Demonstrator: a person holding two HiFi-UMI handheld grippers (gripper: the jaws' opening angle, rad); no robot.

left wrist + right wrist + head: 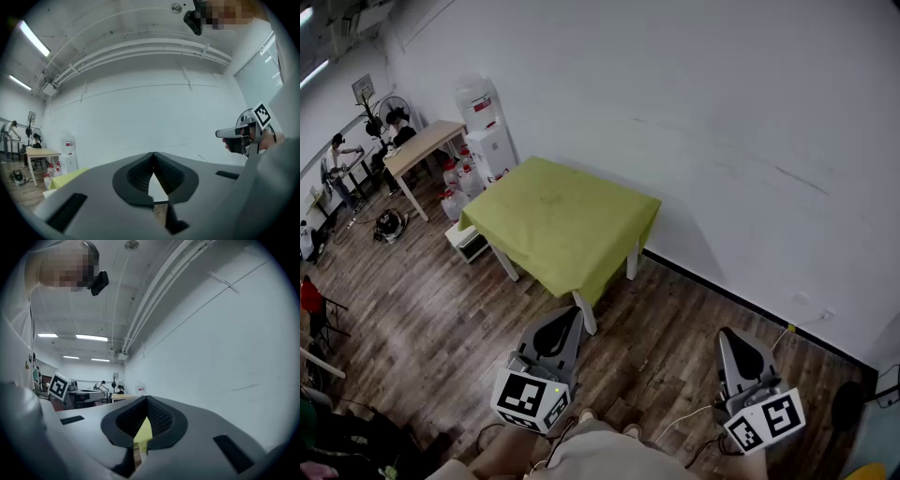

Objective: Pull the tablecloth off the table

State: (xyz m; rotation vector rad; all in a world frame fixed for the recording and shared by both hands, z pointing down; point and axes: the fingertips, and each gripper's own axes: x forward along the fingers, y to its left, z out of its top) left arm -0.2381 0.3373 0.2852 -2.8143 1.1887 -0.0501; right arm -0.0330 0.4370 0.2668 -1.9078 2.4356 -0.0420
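Note:
A yellow-green tablecloth covers a small white-legged table that stands against the white wall. Both grippers are held level, well short of the table and apart from the cloth. My left gripper is shut with nothing in it, its tips pointing at the table's near corner. My right gripper is shut and empty too, off to the right of the table. In the left gripper view the jaws meet, and a strip of cloth shows at the left. In the right gripper view the cloth shows through the gap behind the closed tips.
A white box sits on the wooden floor beside the table's left side. Behind it stand a water dispenser, several water bottles and a wooden table. People work at far left. A cable runs along the right wall.

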